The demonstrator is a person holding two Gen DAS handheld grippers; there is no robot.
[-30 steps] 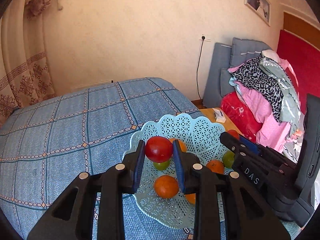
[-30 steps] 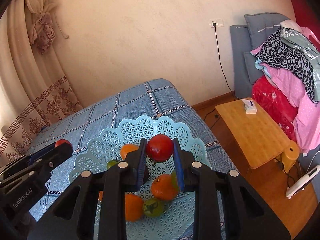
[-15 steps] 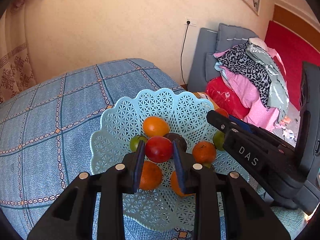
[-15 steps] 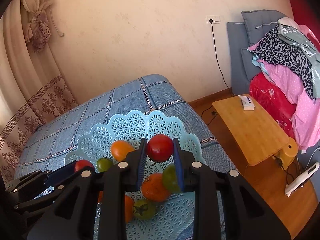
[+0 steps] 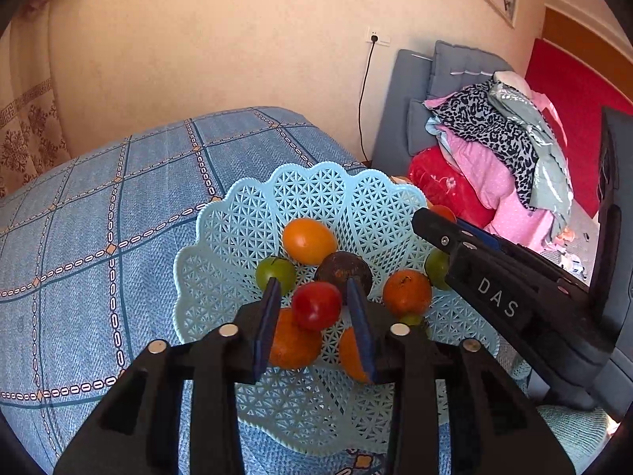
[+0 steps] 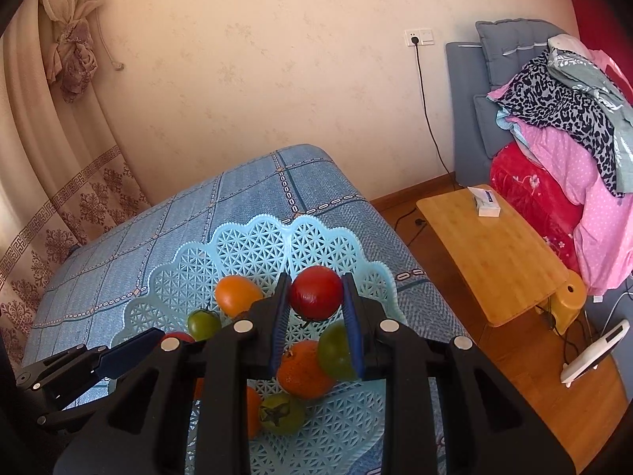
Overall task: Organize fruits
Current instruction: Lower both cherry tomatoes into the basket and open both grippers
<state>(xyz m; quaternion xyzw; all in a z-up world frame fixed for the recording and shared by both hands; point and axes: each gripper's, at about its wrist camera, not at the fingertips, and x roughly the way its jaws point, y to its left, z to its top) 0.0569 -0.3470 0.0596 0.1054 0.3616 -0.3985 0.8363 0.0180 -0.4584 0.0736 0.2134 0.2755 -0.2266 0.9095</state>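
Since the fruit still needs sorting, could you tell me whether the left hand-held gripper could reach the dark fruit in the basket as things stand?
Probably not directly: the left hand-held gripper, jaws just opened, has a red fruit loose between them, in front of the dark fruit in the basket.

The basket [image 5: 245, 237] is pale turquoise with an openwork lattice of small triangles; the bedspread [image 5: 99, 213] is denim blue, crossed by a grid of chain-like white bands with orange diamonds at the crossings; the curtain [image 6: 43, 182] is beige with brown snowflake and key-pattern borders; the low table [image 6: 498, 253] is honey-coloured bamboo; the wall [image 5: 237, 39] is cream.
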